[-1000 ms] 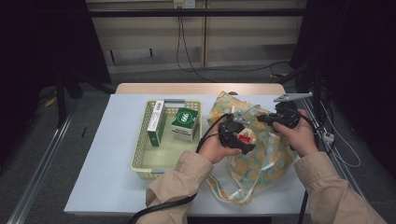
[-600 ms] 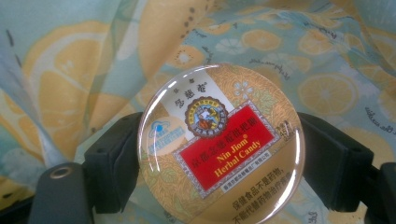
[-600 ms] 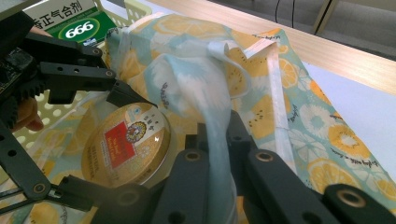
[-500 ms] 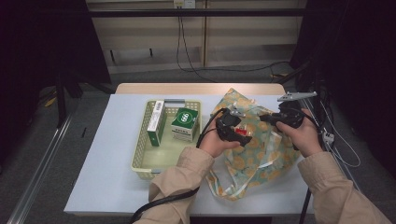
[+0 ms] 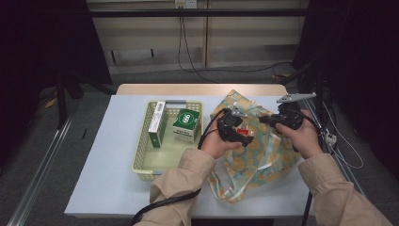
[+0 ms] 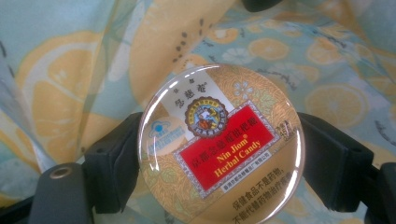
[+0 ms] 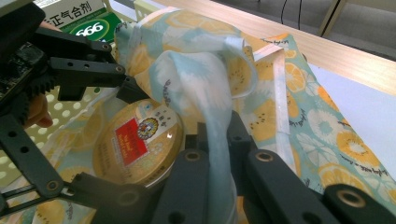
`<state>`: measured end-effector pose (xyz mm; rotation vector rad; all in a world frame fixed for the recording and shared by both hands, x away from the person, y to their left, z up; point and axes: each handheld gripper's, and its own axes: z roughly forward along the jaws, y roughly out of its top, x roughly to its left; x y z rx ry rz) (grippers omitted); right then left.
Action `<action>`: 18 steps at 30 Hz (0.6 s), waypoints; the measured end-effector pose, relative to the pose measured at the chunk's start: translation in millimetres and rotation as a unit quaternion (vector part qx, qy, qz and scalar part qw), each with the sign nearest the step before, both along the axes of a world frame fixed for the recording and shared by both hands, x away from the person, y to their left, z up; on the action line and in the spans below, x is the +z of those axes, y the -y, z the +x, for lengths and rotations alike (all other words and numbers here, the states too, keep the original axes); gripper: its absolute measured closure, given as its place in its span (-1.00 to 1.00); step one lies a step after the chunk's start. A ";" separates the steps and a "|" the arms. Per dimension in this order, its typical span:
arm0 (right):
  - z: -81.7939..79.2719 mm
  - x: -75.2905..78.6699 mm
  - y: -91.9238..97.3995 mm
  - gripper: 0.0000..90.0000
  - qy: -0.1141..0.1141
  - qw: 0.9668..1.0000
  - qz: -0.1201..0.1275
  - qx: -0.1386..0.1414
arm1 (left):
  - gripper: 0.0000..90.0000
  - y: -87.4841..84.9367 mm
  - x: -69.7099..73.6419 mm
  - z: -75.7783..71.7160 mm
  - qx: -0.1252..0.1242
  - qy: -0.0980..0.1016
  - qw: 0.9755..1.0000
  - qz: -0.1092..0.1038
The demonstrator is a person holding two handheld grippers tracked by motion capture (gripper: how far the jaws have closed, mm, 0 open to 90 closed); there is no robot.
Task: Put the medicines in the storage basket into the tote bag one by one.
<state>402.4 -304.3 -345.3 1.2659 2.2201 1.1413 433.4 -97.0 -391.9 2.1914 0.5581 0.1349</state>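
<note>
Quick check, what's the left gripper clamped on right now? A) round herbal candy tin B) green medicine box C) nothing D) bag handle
A: in the left gripper view the left gripper has both black jaws pressed against the sides of the round Nin Jiom herbal candy tin, over the lemon-print bag.

Dim room, dark edges — glare on tin lid (image 6: 219,144).

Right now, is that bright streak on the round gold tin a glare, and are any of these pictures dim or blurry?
Yes: in the left gripper view a white glare arcs along the candy tin lid's rim, and the fabric bag behind is soft. The high view is dim, its edges nearly black. In the right gripper view the near jaws blur.
</note>
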 end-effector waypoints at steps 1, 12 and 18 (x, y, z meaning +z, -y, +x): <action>0.0 0.0 -0.4 0.97 0.000 1.000 0.002 0.000 | -0.54 0.8 -0.1 0.6 0.002 -0.001 1.000 0.000; 2.4 2.0 -3.3 0.97 0.001 1.000 0.014 0.005 | -0.55 18.1 -6.4 25.8 0.016 0.010 1.000 0.010; 7.1 2.5 -1.6 0.97 -0.001 1.000 0.018 0.000 | -0.68 24.0 -11.4 39.8 0.033 -0.006 0.999 -0.020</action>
